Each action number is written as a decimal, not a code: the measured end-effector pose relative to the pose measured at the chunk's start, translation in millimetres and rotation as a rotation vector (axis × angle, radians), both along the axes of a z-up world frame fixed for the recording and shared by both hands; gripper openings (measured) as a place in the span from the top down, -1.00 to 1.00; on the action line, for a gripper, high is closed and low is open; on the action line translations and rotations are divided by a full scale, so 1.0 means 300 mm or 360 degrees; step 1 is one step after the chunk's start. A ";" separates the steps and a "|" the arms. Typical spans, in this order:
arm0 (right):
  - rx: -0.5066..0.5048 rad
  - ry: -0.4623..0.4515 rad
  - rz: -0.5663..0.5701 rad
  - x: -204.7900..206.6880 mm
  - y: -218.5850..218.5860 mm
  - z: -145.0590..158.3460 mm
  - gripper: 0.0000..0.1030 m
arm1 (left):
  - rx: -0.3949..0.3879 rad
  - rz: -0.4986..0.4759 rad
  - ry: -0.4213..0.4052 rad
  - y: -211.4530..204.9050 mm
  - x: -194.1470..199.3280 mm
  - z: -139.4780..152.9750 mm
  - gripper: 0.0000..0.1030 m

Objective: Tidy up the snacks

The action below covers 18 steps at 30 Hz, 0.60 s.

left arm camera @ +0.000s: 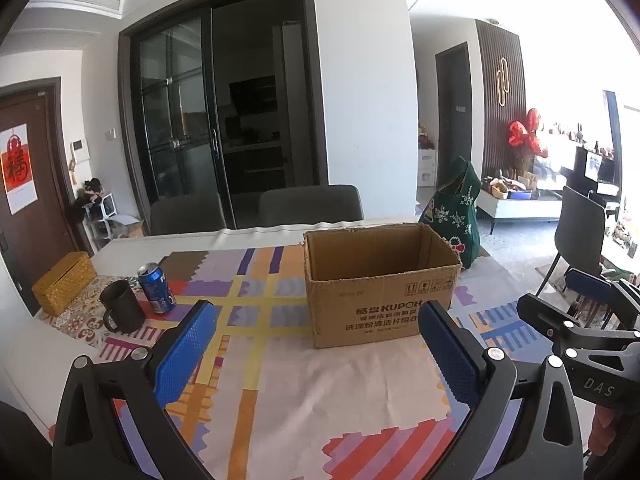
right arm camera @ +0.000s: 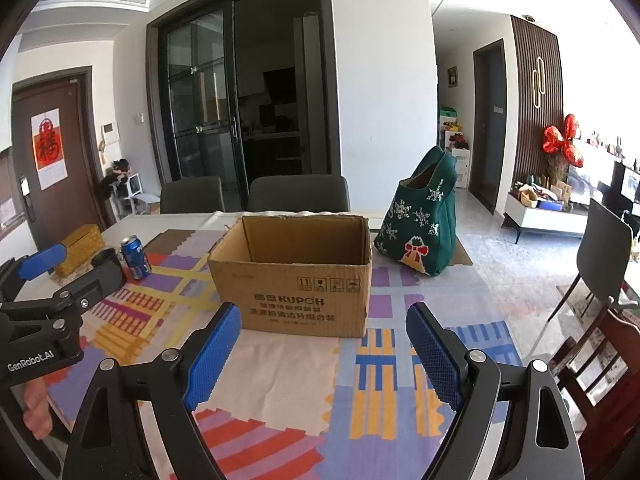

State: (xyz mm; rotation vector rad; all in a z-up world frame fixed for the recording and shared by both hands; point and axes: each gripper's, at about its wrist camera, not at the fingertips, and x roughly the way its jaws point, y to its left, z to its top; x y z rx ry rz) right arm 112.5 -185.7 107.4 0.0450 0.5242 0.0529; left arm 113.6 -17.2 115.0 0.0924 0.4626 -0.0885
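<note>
Left wrist view: left gripper (left arm camera: pixel 316 320) hangs over the cloth (left arm camera: pixel 280 380), jaws wide apart, empty; box (left arm camera: pixel 380 284) dead ahead, can (left arm camera: pixel 157 288) beside the mug (left arm camera: pixel 122 307).

Right wrist view: right gripper (right arm camera: pixel 322 322) spread, empty, facing the box (right arm camera: pixel 296 276); green bag (right arm camera: pixel 420 224) right of it.

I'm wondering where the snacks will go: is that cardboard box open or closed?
Open. The cardboard box has no flaps over its top, and both views show its bare inner walls. Its floor is hidden, so cannot tell if it is empty.
</note>
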 end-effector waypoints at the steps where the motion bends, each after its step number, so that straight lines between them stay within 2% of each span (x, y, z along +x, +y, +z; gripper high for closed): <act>1: 0.0000 -0.0003 0.0002 -0.003 0.001 0.000 -0.66 | -0.0001 0.0000 0.0001 0.001 -0.001 0.000 -1.00; 18: -0.0012 -0.0009 -0.0010 -0.013 0.001 0.002 -0.66 | -0.0032 -0.0008 0.0024 0.006 -0.002 -0.006 -1.00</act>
